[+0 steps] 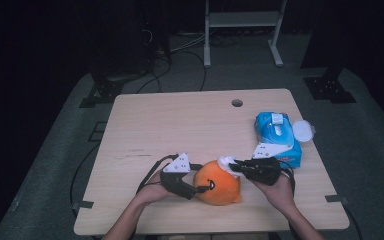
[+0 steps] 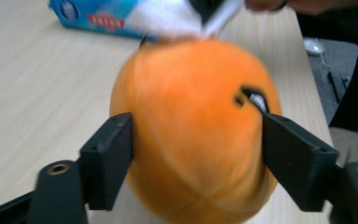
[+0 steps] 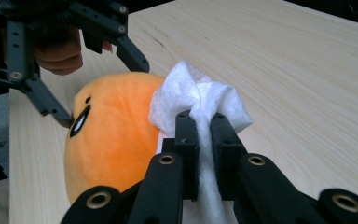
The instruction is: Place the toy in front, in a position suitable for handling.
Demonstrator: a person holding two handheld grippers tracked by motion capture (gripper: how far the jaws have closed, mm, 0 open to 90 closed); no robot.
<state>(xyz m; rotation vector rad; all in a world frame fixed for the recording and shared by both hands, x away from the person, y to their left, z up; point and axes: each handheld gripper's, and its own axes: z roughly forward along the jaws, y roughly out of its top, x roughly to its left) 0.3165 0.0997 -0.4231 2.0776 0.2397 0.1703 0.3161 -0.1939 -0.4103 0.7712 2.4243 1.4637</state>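
Two tools in play here, one in each of your hands, and both are working on the orange plush toy (image 1: 218,183) that sits on the desk (image 1: 180,125) near the front edge, roughly in the middle. Your left tool (image 1: 196,186) comes in from the toy's left side, and in the left gripper view its two black jaws sit on either side of the round orange body, right up against the fabric; that shot is blurry, so you can't really tell if the pads are pressing in or just brushing it. Your right tool (image 1: 234,165) is clenched tight on a bunched-up white tissue (image 3: 199,100), the jaws squeezed together with the tissue puffing out above them and a strip trailing down between them. That wad is touching the upper side of the toy, just beside its face, and you can see the little black eye (image 3: 79,121) in the right gripper view. Off to the right on the desk, behind your right hand (image 1: 279,192), there's a blue pack of wipes (image 1: 277,138) with a white flap on top, and a small clear round lid (image 1: 302,131) sits right against its far right edge. Farther back there's a round cable hole (image 1: 237,103) in the desktop, well away from everything else
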